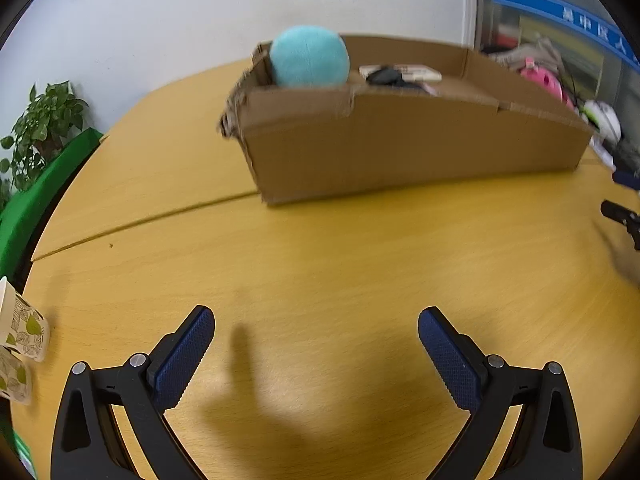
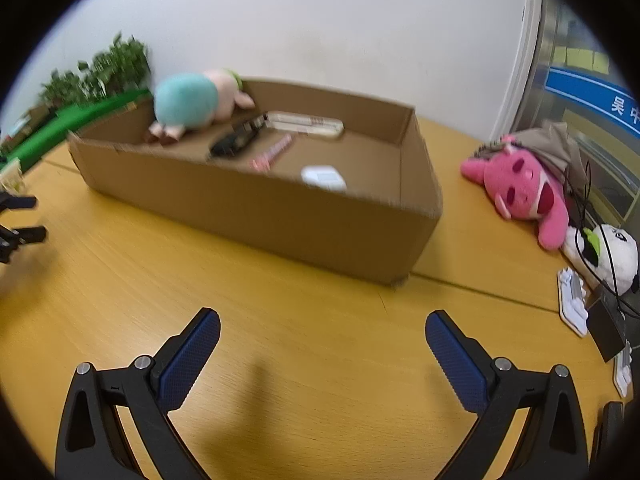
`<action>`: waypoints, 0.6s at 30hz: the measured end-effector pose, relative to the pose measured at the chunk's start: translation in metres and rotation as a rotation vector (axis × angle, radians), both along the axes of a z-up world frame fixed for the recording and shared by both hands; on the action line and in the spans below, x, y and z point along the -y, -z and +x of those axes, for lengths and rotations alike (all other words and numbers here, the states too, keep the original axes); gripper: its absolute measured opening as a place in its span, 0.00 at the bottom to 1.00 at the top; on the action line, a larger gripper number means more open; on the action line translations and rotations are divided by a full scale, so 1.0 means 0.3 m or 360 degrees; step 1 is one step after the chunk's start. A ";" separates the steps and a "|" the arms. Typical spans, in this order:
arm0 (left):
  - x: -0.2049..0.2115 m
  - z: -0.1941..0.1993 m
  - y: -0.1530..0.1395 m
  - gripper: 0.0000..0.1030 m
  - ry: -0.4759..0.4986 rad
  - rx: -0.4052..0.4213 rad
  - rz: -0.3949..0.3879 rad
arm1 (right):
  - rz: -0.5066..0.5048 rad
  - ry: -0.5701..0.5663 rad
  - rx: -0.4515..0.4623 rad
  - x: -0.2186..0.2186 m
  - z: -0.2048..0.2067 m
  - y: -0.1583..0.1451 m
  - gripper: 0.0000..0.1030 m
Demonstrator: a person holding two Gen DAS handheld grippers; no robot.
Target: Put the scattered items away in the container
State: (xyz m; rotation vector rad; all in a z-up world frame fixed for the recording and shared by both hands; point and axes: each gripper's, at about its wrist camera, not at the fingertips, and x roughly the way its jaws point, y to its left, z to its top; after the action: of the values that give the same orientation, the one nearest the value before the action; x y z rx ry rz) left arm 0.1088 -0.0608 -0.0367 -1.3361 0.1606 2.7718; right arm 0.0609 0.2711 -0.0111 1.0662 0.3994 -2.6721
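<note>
Cardboard box (image 2: 280,216) sits well beyond both empty, spread jaws

Brown box (image 2: 256,200); teal plush (image 2: 186,102); pink plush (image 2: 520,192).

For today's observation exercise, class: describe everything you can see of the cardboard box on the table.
The cardboard box is brown, long, shallow and open-topped, with torn, uneven rims. It rests flat on the yellow wooden table. Inside lie a teal-headed plush toy, a black device, a pink packet and a white case. Neither tongs touch it.
</note>
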 end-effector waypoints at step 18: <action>0.027 -0.019 0.014 1.00 0.0084 0.0083 0.0135 | -0.0170 -0.0022 0.0317 -0.059 -0.073 0.087 1.00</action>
State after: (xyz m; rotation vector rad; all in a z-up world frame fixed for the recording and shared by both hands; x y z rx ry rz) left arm 0.1032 -0.0689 -0.0409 -1.3620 0.0738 2.6659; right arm 0.0390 0.2887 -0.0372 1.2759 0.2227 -2.5130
